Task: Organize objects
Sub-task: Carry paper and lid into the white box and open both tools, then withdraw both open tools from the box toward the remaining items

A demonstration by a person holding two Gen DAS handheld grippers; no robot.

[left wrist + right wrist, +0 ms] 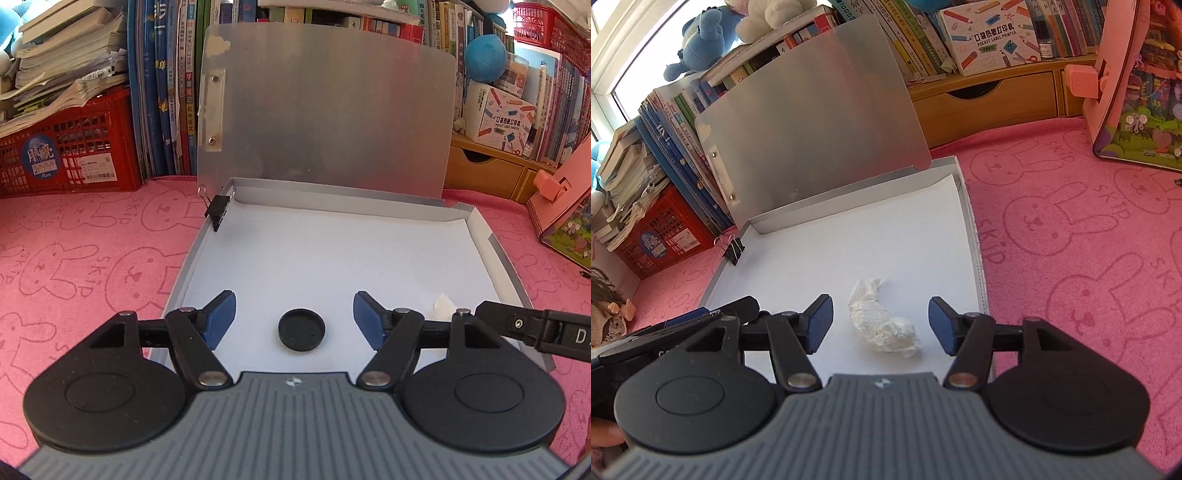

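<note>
I am holding my left gripper spread, nothing pinched, its blue pads flanking a round black cap that is lying flat on the white paper near the front edge of the open metal box. My right gripper is likewise standing spread and empty around a crumpled white tissue toward the box's front right corner. Neither set of pads is touching its item. I judge both items are sitting inside the box, so the sound procedure is drawing both grippers straight back without dragging anything. The cap is rigid, low and matte. The tissue is soft, light and irregular, liable to shift. A black binder clip is gripping the box's left wall near the back corner; the brushed-metal lid is standing upright.
</note>
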